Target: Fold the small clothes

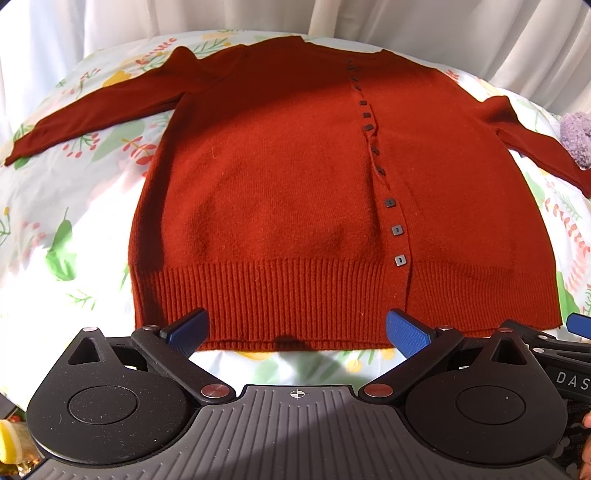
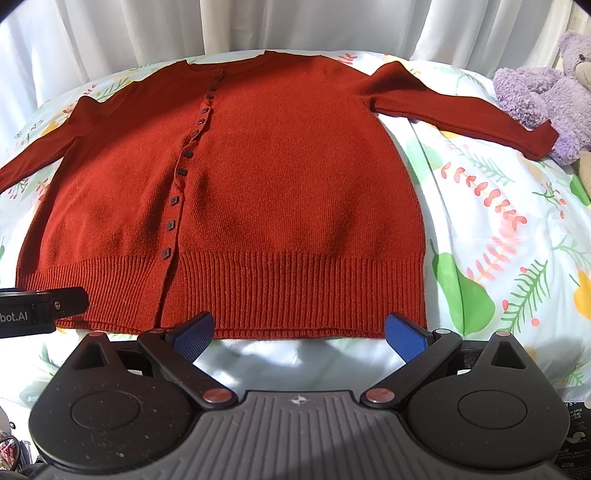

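A rust-red knitted cardigan (image 1: 280,192) (image 2: 280,192) lies flat and buttoned on a floral bedsheet (image 1: 74,229), both sleeves spread out to the sides. A row of dark square buttons (image 1: 390,202) runs down its front. My left gripper (image 1: 297,332) hovers open just before the ribbed hem, left of the button line, holding nothing. My right gripper (image 2: 299,332) is open too, in front of the hem's right half, its blue pads (image 2: 404,338) empty. The right gripper's edge (image 1: 576,328) shows at the far right of the left wrist view.
A purple plush bear (image 2: 546,92) sits at the right, touching the right sleeve's cuff (image 2: 543,142). White curtains (image 2: 295,26) hang behind the bed. The left gripper's body (image 2: 33,310) pokes in at the left of the right wrist view.
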Available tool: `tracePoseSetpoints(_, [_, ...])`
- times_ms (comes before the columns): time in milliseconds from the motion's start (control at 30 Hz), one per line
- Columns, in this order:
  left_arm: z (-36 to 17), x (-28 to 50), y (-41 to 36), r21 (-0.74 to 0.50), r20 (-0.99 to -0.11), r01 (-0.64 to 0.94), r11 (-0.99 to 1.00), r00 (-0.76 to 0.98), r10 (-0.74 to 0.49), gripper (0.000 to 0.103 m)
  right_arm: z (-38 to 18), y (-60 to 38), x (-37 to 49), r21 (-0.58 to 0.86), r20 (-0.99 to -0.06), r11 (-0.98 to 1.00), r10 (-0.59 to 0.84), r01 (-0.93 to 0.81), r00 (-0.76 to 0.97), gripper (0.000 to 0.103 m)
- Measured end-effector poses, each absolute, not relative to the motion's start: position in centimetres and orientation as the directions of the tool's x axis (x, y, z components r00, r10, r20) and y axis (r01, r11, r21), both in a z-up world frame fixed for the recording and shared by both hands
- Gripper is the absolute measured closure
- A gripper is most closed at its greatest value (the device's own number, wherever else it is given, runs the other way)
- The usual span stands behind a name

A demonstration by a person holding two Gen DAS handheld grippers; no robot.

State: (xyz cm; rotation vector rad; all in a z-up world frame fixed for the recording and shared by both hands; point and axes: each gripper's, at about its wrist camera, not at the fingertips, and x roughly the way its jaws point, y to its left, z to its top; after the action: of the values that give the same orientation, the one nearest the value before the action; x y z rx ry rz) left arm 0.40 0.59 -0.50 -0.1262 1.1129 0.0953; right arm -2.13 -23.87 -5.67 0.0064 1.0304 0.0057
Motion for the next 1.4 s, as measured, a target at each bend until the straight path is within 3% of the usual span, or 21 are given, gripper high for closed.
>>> tracePoseSetpoints(1400, [-0.81,0.84,0.84,-0.041,-0.909,-0.149,0.988,0.416,0.025,0.000,-5.88,-24.33,-1.93,0.050,-0.862,0.998,0.059,-0.031,0.504,0.004])
